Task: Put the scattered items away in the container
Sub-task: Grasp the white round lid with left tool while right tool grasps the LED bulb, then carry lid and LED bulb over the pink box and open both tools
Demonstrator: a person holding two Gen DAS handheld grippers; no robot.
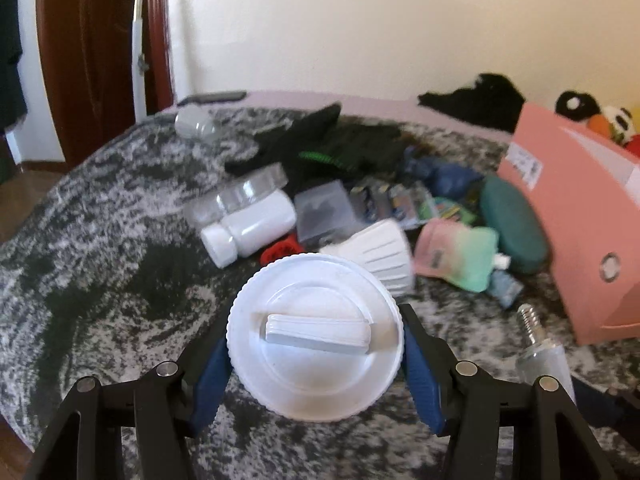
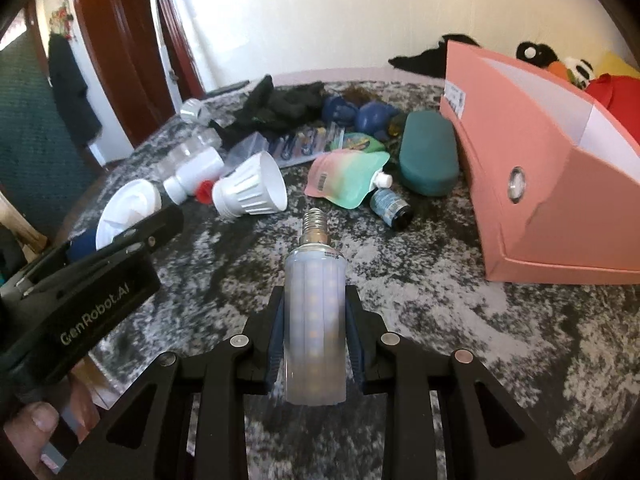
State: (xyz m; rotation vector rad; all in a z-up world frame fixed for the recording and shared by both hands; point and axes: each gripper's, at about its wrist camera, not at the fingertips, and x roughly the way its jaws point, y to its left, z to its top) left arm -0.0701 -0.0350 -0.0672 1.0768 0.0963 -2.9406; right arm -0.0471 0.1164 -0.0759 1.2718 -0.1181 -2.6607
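Two loads are in hand at once, so deliver one at a time. In the left wrist view, your left gripper (image 1: 316,356) has its fingers (image 1: 210,380) spread wide and pressed on opposite edges of the white ridged lid (image 1: 314,338), held clear above the mottled grey bed cover (image 1: 100,240). The pink container (image 1: 576,216) stands far right, its open top angled upward; come over its high wall and release only once the lid is past the rim. A wide disc pinched at its edges may swing, so keep the wrist level. Blur smears this view: the clutter beyond, a white bottle (image 1: 248,228), white bulb housing (image 1: 380,256), pastel pouch (image 1: 456,252) and teal case (image 1: 512,224), is readable, but the dark cloth behind is not. The container's near corner is cut off at the frame edge.

In the right wrist view, your right gripper (image 2: 314,340) has its fingers drawn close onto the sides of the corn-style LED bulb (image 2: 314,312), screw base pointing away. The pink container (image 2: 532,184) sits right and close; lower the bulb in gently, since it looks fragile. Its interior floor is hidden behind the wall, so you cannot tell what already lies inside. The lid shows only partly, behind the left gripper's body.
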